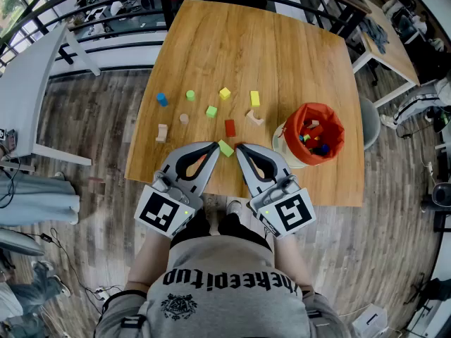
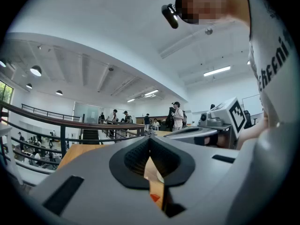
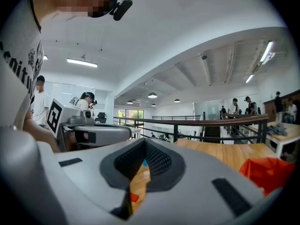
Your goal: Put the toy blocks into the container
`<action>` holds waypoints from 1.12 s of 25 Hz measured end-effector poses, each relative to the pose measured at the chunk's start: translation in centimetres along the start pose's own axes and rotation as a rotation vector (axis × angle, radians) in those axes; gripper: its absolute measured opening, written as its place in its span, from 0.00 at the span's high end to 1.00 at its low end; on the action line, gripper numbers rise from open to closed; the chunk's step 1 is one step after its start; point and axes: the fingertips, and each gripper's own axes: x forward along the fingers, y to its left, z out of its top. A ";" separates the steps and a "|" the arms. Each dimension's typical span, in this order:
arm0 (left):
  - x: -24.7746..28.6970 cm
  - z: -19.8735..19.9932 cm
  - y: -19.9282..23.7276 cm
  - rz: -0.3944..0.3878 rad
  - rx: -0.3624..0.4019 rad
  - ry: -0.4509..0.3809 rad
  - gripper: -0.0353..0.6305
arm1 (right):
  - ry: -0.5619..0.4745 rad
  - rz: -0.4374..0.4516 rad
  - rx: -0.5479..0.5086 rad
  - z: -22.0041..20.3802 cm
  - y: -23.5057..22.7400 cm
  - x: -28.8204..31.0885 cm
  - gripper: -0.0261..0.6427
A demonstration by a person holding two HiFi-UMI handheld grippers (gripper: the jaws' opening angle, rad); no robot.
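Wooden table (image 1: 282, 55) is seen from above, with toy blocks (image 1: 211, 111) scattered across mid-frame and more lying in the orange-lined container (image 1: 314, 108) at centre right. Left gripper (image 1: 213, 146) and right gripper (image 1: 239, 148) are held level near the lower table edge, jaws pressed together, nothing gripped. A green block (image 1: 225, 148) lies between their tips.

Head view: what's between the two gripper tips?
A light green block lies on the wooden table between the tips of the left gripper and the right gripper, shown in the head view. Both grippers are shut, empty.
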 end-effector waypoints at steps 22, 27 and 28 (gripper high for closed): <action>1.7 -0.4 0.2 -0.062 0.017 0.015 0.93 | 0.005 -0.050 0.005 -0.1 -1.4 0.4 0.95; 2.3 -1.1 0.1 -0.090 0.007 0.035 0.93 | -0.007 -0.076 0.028 0.1 -1.9 -0.1 0.95; 2.5 -1.3 0.2 -0.096 0.004 0.036 0.93 | -0.004 -0.085 0.029 0.1 -2.0 -0.2 0.95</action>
